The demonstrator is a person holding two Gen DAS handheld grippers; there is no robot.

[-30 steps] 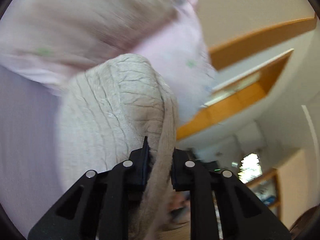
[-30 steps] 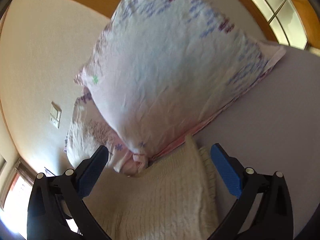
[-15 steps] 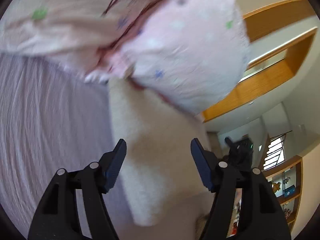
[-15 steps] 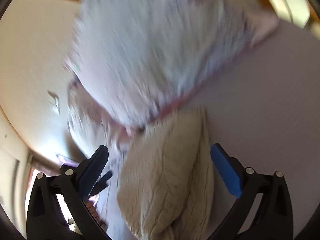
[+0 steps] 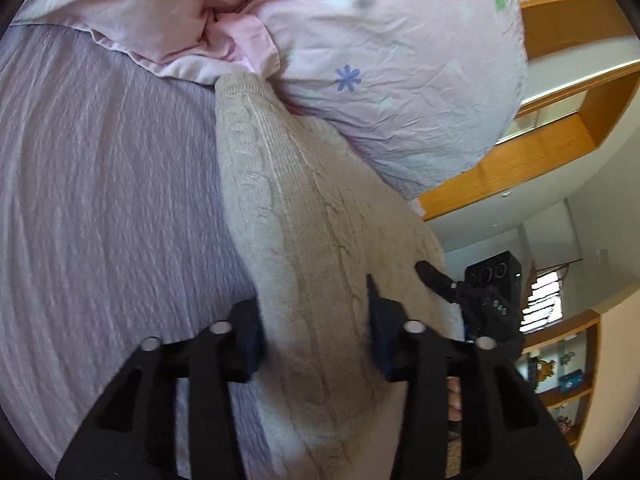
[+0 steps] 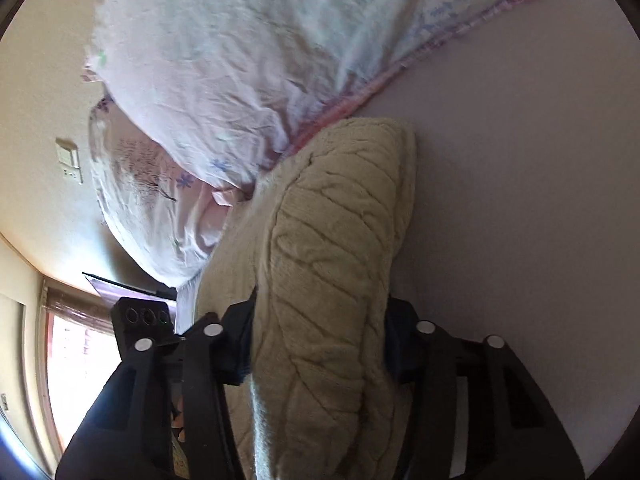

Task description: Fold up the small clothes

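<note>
A cream cable-knit sweater (image 5: 304,216) lies on the lilac bedsheet (image 5: 100,184), its far end touching a pink flowered pillow (image 5: 400,72). My left gripper (image 5: 316,320) straddles a thick fold of the sweater, its jaws partly closed and pressing the knit on both sides. My right gripper (image 6: 320,336) likewise straddles a bunched fold of the sweater (image 6: 332,248), its jaws closed in against it. The right gripper's body (image 5: 488,292) shows beyond the sweater in the left wrist view.
The flowered pillows (image 6: 240,60) lean against the wall behind the sweater. The bedsheet (image 6: 520,184) stretches out to the right. A wall switch (image 6: 68,158) and a bright window (image 6: 76,360) are at the left. Wooden shelves (image 5: 568,376) stand at the far right.
The left gripper let go of a sweater fold, opened wide, then closed in again on a thicker fold. The right gripper, wide open before, has moved down onto the sweater and closed on it.
</note>
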